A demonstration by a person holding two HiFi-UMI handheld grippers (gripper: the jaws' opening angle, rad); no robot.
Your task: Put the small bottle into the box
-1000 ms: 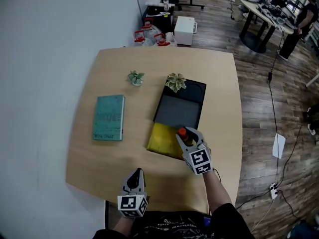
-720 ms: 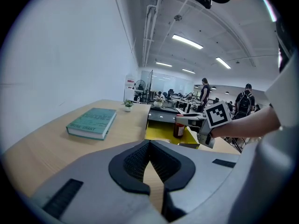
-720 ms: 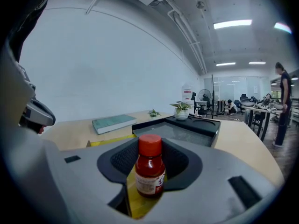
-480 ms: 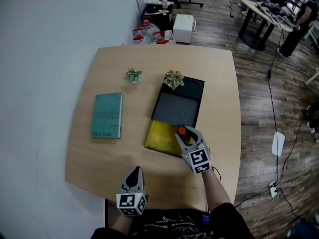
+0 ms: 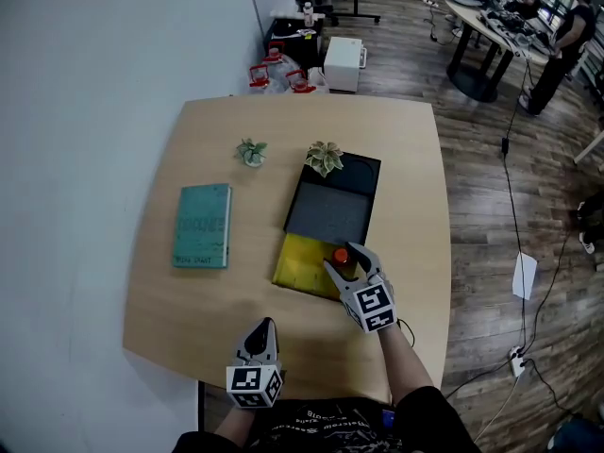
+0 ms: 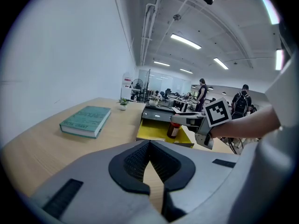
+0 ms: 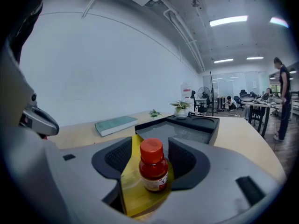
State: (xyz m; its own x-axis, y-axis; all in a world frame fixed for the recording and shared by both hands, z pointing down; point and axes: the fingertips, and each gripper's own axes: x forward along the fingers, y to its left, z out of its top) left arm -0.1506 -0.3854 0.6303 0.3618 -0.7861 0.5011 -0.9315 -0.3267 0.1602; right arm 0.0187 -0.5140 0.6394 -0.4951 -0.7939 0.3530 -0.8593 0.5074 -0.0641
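A small brown bottle with a red cap (image 7: pixel 153 167) stands upright on the yellow half (image 5: pixel 297 264) of an open box. The box's black half (image 5: pixel 330 211) lies just beyond it. My right gripper (image 5: pixel 347 263) is around the bottle (image 5: pixel 341 257), and its jaws are opening. The pads (image 7: pixel 117 158) stand off the glass, with a gap on the left side. My left gripper (image 5: pixel 259 334) hovers by the table's front edge with its jaws together and nothing in them. In the left gripper view the bottle (image 6: pixel 174 129) appears ahead between the right gripper's fingers.
A teal book (image 5: pixel 202 226) lies left of the box. A small potted plant (image 5: pixel 251 151) stands behind it, and a bigger one (image 5: pixel 325 157) sits at the black half's far corner. The table edge (image 5: pixel 444 253) runs to the right of my right gripper.
The right gripper's jaws have spread apart from the bottle, which stays standing on the yellow half. The left gripper has hardly moved.
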